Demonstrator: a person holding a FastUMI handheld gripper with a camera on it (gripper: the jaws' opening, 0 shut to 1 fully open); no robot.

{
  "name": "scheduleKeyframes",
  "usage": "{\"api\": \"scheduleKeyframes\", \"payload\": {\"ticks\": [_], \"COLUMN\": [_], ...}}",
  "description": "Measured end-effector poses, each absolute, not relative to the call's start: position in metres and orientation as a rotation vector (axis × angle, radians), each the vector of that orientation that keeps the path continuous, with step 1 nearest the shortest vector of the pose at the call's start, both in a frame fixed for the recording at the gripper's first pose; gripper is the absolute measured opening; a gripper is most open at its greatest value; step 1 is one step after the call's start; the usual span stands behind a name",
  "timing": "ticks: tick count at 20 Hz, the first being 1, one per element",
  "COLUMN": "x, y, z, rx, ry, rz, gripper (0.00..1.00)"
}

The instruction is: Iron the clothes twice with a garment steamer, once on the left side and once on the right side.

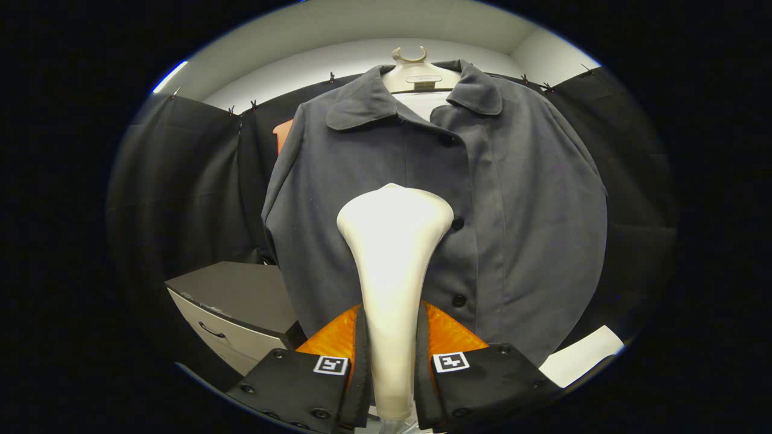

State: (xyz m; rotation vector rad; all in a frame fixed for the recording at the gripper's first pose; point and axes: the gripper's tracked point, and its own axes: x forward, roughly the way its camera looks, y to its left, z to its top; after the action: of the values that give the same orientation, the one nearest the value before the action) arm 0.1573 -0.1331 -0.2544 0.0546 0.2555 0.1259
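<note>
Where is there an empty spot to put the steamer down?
The dark top of the drawer cabinet, left of the jacket, looks bare. It is crowded between the fingers: the gripper is clamped on the steamer, whose head is right at the jacket front.

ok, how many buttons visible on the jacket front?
3. One button below the collar, one beside the steamer head, one lower on the jacket. Steamer, clamped in the tool, may hide more.
</note>
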Motion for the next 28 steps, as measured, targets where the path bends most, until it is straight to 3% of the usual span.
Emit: {"api": "scheduleKeyframes", "payload": {"ticks": [28], "x": [0.083], "y": [-0.146], "z": [-0.462], "rx": [0.1], "ry": [0.624], "rz": [0.101], "gripper": [0.37]}}
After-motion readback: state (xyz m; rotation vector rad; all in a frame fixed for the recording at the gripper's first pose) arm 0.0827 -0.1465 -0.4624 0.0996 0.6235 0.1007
